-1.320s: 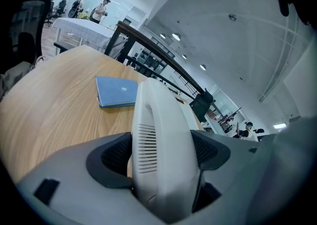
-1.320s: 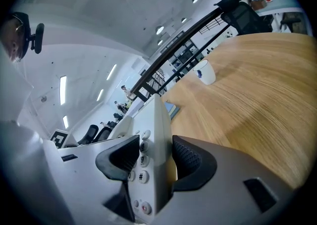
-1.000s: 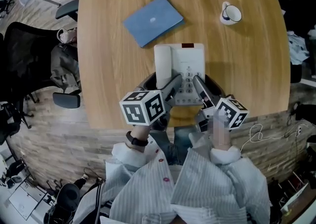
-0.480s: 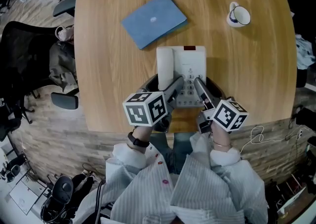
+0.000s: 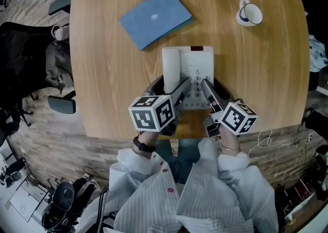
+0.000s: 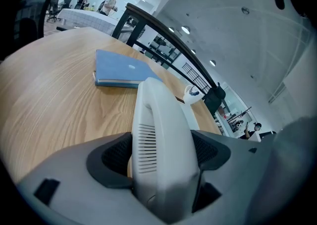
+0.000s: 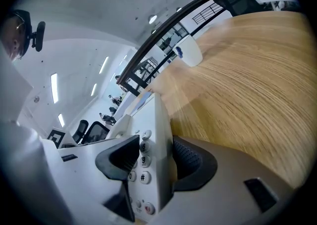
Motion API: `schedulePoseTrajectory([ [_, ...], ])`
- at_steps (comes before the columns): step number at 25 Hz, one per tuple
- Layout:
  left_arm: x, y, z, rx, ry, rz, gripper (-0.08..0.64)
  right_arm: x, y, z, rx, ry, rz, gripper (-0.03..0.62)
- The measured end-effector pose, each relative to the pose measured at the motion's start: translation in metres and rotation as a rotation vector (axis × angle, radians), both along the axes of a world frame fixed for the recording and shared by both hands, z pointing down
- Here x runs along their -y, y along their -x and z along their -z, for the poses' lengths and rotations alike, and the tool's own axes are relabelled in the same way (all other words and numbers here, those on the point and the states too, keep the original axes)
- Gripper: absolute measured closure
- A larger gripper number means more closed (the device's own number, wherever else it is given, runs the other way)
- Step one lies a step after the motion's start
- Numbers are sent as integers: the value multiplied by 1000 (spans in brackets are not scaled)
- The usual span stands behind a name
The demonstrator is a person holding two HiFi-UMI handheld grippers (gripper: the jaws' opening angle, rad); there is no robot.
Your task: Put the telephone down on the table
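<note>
A white desk telephone [image 5: 187, 75] with its handset on the left and a keypad lies at the near middle of the round wooden table [image 5: 113, 62]. My left gripper [image 5: 170, 89] is shut on the handset [image 6: 158, 144], which fills the gap between its dark pads. My right gripper [image 5: 214, 91] is shut on the telephone's right edge [image 7: 153, 135], one pad over the number keys. Whether the base touches the wood I cannot tell.
A blue notebook [image 5: 155, 18] lies at the far left of the table, and a white mug [image 5: 249, 14] stands at the far right. Black office chairs [image 5: 31, 68] stand left of the table. A cable [image 5: 266, 139] lies on the floor at the right.
Both grippers and the telephone keep their place. Only the head view has shifted a little, so the table edge shows further left.
</note>
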State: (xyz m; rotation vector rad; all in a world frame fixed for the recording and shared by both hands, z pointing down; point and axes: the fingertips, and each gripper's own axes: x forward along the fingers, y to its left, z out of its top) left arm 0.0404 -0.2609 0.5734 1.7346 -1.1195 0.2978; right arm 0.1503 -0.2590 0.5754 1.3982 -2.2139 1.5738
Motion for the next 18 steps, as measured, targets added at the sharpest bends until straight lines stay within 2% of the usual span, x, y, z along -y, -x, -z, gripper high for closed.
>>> schedulePoseTrajectory([
  [18,6,-1,-10,29,-52,5,186,6,2,-11,-33,-18,57,370],
])
